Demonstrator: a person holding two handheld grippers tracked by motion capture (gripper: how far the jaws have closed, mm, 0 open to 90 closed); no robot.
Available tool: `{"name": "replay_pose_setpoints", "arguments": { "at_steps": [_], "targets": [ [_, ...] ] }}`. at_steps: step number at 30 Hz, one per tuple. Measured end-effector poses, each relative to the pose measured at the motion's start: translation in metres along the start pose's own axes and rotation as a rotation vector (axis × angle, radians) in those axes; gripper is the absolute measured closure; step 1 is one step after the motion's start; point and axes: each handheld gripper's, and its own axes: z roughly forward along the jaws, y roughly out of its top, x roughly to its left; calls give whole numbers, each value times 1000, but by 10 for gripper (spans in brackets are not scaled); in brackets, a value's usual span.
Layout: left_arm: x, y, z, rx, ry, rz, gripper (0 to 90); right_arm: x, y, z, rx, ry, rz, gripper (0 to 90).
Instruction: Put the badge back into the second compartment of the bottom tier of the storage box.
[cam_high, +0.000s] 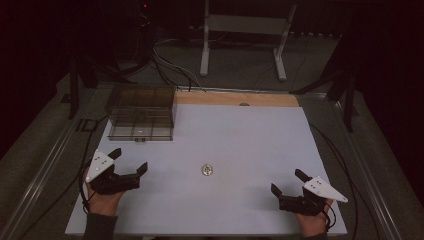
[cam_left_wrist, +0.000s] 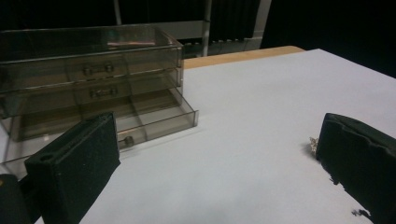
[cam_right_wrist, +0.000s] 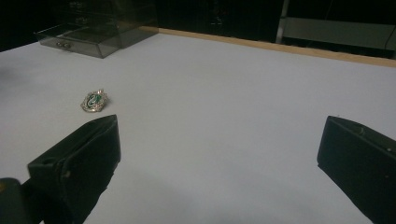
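White table with smoky drawer box and small brooch.

Left gripper: black body, two black block-shaped jaws with matte, faintly dusty faces; one jaw shows a round hole in its top edge. Pale grey three-cornered plate on top, marked with several small dark dots, probably screws. Thin black cable trailing from the rear. Left hand behind it, with a dark sleeve cuff at the wrist.

Right gripper: same black build, same blocky jaws, one with a round hole near its tip. Pale grey three-cornered plate with small dark dots. Black cable looped beside the right hand.
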Motion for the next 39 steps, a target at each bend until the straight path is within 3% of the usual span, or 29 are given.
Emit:
{"name": "replay_pose_setpoints", "arguments": {
  "at_steps": [31, 39],
  "targets": [
    [-39, 1, 61, 90, -104, 41, 11, 1, 0, 0, 0, 1, -8, 2],
    [-48, -2, 74, 109, -124, 36, 11, 1, 0, 0, 0, 2, -9, 2]
  ]
}}
